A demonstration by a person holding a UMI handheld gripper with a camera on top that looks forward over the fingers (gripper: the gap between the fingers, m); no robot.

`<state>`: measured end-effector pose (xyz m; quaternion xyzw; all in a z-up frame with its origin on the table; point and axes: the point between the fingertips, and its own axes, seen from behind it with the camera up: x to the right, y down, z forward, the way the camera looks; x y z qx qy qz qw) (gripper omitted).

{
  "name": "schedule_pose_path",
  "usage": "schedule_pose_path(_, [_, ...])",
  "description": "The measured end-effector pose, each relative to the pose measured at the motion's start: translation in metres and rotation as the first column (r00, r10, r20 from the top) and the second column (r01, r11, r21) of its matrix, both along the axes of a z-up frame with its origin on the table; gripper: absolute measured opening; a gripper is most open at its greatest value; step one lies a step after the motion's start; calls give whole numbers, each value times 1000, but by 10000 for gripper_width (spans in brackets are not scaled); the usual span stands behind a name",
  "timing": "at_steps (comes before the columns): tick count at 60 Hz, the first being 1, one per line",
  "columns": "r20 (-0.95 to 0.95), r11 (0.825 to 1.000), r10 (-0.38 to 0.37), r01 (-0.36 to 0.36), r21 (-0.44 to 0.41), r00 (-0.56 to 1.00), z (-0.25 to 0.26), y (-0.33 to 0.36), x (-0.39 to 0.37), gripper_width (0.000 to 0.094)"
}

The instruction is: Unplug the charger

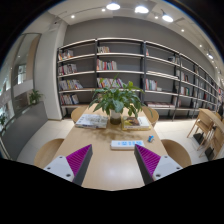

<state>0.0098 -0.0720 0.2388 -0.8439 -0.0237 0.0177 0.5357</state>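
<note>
My gripper (pixel 112 160) sits nearest the camera, its two pink-padded fingers (pixel 77 160) spread wide with nothing between them. I see them hovering over a long wooden table (pixel 105 168). Just beyond the fingers, a white power strip (pixel 127 144) lies flat on the tabletop; I cannot make out the charger on it. Farther along stands a leafy potted plant (pixel 119 100) with papers (pixel 92 121) beside it. Chairs (pixel 176 152) flank the table, and bookshelves (pixel 120 72) line the far wall.

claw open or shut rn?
Open. The claw holds nothing: its two pink-padded fingers stand well apart over the wooden table, with a white power strip lying beyond them.
</note>
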Motion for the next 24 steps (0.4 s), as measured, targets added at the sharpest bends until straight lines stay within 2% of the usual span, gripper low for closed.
schedule_pose_path(24, [-20, 999, -17, 16, -36, 1000, -12, -18, -13, 855])
